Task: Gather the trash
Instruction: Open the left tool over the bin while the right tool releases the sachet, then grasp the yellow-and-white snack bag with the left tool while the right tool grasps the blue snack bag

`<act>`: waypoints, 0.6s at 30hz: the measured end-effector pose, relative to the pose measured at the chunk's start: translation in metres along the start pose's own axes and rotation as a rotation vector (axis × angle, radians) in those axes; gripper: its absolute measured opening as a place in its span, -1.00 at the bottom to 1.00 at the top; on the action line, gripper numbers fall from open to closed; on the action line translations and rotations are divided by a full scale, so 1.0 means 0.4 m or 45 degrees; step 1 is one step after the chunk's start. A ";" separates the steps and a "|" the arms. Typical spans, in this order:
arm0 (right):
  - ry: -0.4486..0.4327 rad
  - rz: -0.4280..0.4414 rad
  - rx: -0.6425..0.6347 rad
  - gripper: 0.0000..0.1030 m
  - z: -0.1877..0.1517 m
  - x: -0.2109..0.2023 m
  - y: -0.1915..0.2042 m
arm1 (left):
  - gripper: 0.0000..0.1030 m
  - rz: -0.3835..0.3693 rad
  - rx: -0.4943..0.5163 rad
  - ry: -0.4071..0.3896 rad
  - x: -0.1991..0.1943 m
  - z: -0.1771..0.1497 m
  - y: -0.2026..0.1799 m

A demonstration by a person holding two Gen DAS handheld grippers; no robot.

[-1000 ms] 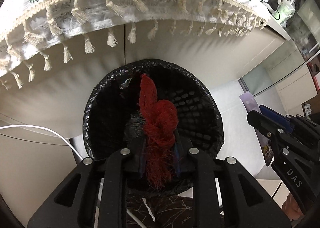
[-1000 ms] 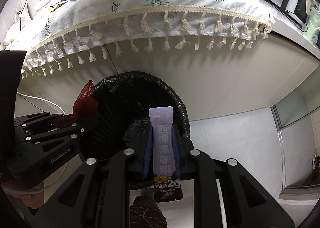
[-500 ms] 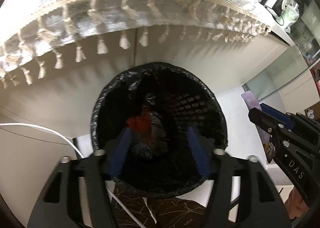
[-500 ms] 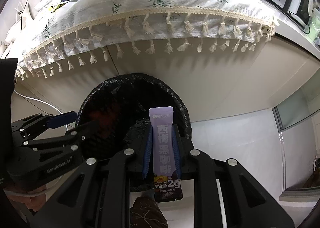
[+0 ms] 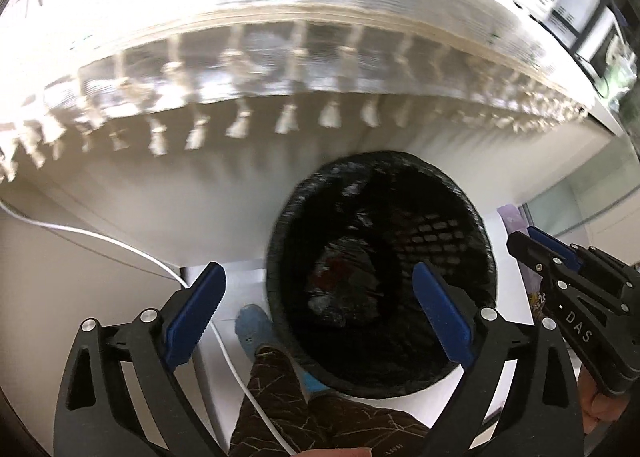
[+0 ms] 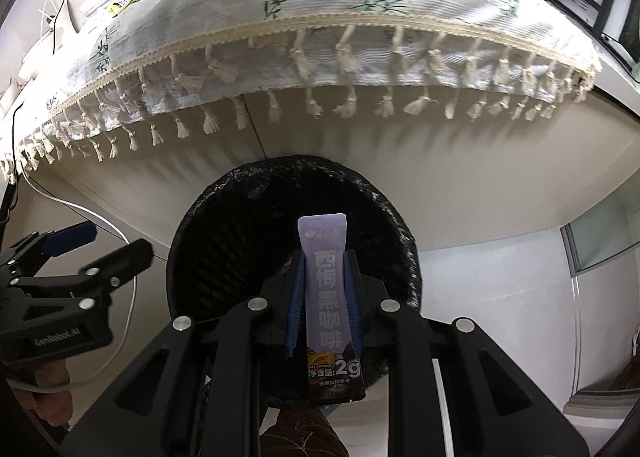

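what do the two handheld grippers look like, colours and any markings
Both are black plastic frames with triangular cut-outs and silver round bolts. The left gripper has fingers lined with ridged blue pads. The right gripper has the same blue pads. Seen from the side, its body carries white "DAS" lettering, and the left one's body reads "GenRobot.AI".

A: Where's the red rope scrap (image 5: 334, 275)?
B: Deep inside the black-lined mesh bin (image 5: 486, 253), around seven o'clock of its floor.
A: And the purple sachet (image 6: 330, 297)?
B: Upright, printed face up, above the bin's five o'clock rim.
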State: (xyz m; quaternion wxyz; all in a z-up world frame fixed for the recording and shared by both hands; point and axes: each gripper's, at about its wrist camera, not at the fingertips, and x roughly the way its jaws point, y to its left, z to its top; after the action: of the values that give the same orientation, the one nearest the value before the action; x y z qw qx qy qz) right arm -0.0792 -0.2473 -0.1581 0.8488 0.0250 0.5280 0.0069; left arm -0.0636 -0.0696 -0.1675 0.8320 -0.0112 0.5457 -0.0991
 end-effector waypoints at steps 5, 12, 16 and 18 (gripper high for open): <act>-0.001 0.011 -0.028 -0.63 0.012 0.023 0.038 | 0.82 0.029 -0.037 -0.010 -0.009 0.004 0.041; -0.019 0.006 -0.037 -0.29 0.025 0.020 0.087 | 0.82 0.052 -0.051 0.001 -0.020 0.012 0.070; -0.046 -0.006 -0.056 0.07 0.046 -0.003 0.111 | 0.82 0.064 -0.069 0.014 -0.032 0.024 0.089; -0.072 -0.016 -0.061 0.24 0.061 -0.026 0.115 | 0.82 0.066 -0.082 0.018 -0.046 0.037 0.102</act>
State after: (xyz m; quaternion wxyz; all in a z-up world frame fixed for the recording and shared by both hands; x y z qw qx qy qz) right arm -0.0614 -0.2026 -0.1357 0.8638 0.0017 0.5037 0.0134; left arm -0.0509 -0.0278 -0.1502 0.8296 -0.0231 0.5547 -0.0602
